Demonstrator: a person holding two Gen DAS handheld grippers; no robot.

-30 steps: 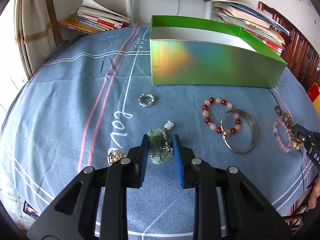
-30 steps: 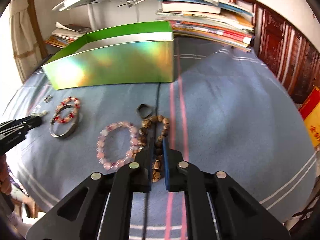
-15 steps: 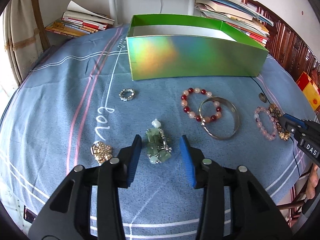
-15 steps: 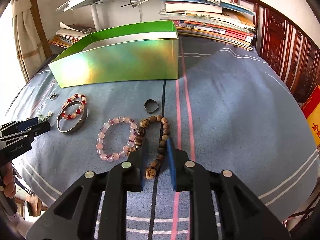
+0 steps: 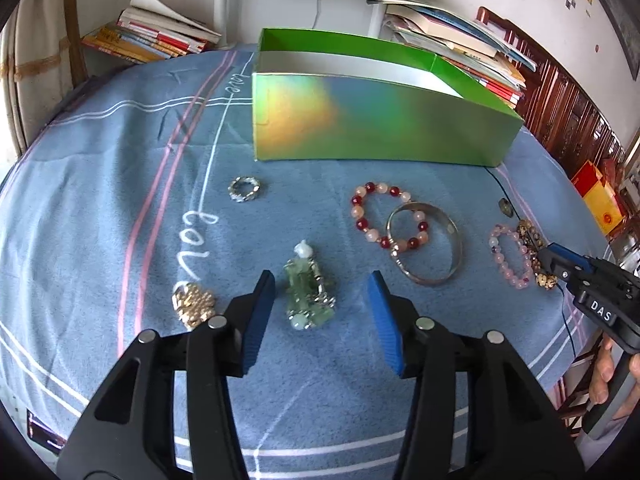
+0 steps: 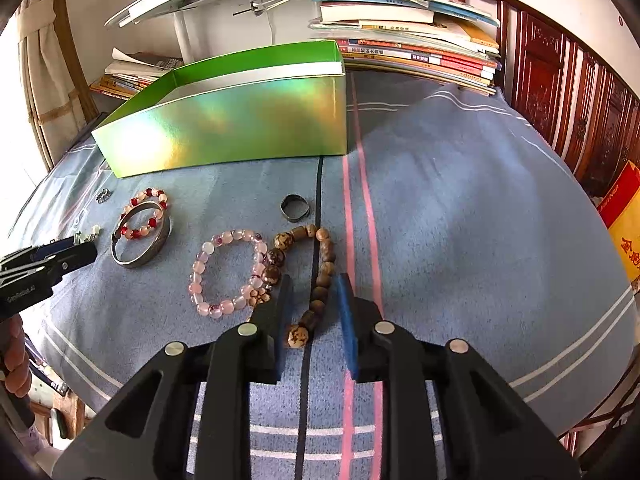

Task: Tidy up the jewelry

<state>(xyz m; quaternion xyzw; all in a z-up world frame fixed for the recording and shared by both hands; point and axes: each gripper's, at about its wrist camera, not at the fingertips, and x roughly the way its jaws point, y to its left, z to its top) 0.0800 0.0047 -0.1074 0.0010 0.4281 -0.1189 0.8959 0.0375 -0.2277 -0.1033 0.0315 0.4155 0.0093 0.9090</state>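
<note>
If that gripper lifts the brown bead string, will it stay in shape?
Probably not: the brown bead string lies in a loose bend, so it likely droops when lifted. Its round beads may slip between the open right gripper pads.

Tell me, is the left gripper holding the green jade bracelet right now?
No, the left gripper is open, its pads apart on either side of the green bracelet, which lies on the cloth.
</note>
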